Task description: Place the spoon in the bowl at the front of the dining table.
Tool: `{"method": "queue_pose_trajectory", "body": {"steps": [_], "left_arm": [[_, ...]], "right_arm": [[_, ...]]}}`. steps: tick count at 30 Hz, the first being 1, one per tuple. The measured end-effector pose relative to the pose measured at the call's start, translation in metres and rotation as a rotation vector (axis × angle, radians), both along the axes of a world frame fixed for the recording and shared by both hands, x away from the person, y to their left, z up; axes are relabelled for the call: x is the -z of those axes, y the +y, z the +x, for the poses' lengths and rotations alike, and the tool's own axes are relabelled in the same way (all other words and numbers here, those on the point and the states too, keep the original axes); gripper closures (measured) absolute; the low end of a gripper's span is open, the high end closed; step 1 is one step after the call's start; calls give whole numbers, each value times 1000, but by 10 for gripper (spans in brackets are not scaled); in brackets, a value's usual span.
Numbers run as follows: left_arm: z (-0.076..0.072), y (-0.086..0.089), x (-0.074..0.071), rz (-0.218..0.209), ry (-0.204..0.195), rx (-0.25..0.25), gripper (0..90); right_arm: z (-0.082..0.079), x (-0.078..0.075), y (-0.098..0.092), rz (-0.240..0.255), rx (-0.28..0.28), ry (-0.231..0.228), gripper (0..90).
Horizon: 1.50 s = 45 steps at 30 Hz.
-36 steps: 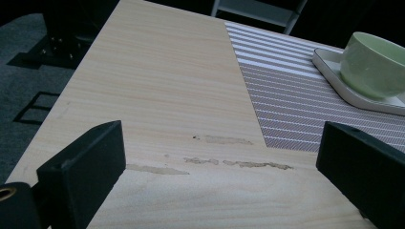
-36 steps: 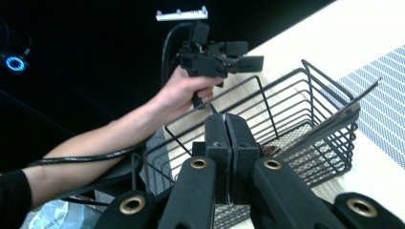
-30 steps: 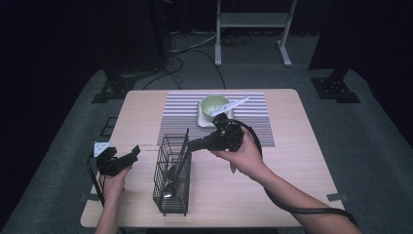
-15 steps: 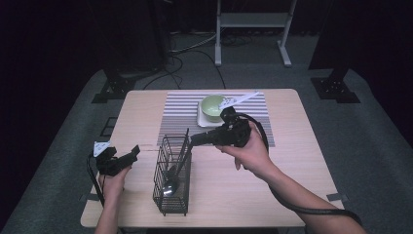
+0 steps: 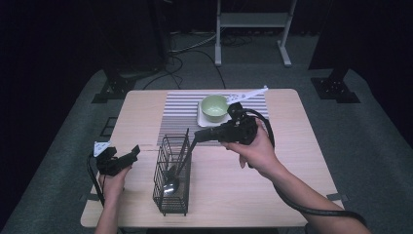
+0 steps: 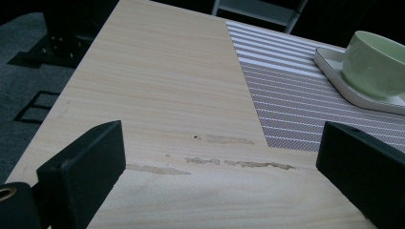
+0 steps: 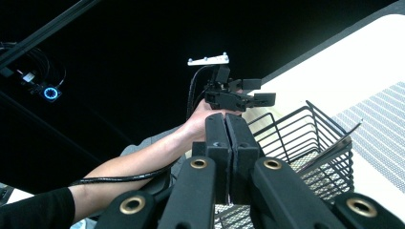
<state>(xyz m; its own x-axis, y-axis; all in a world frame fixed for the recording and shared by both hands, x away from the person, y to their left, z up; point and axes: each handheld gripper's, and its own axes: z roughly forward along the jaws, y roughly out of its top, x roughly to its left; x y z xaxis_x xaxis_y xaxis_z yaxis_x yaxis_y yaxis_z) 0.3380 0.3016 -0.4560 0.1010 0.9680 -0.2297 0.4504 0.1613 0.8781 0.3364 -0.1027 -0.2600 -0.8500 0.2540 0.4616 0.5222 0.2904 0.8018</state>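
Item: spoon (image 5: pixel 170 184), bowl down in the basket (image 5: pixel 171 207), near the table's (image 5: pixel 292 195) front edge.
Risk: we judge the right gripper (image 5: pixel 197 137), jaws pressed together at the basket's rim, could snag a wire and tip it.
Pose: right gripper level, pointing left. Left gripper (image 5: pixel 132 152) jaws apart, low by the left edge.

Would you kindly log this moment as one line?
right gripper: shut, above basket | left gripper: open, empty | spoon: in basket
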Motion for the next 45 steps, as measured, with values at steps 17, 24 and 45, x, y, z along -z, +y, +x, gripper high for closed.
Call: {"method": "queue_pose_trajectory", "body": {"steps": [17, 24, 45], "left_arm": [[-1, 0, -1, -1, -1, -5, 16], [-1, 0, -1, 0, -2, -4, 16], [-1, -1, 0, 2, -1, -3, 16]], "right_arm": [[-3, -5, -29, 29, 48, 12, 891], [-4, -4, -40, 41, 58, 16, 891], [-2, 5, -82, 38, 140, 47, 891]]}}
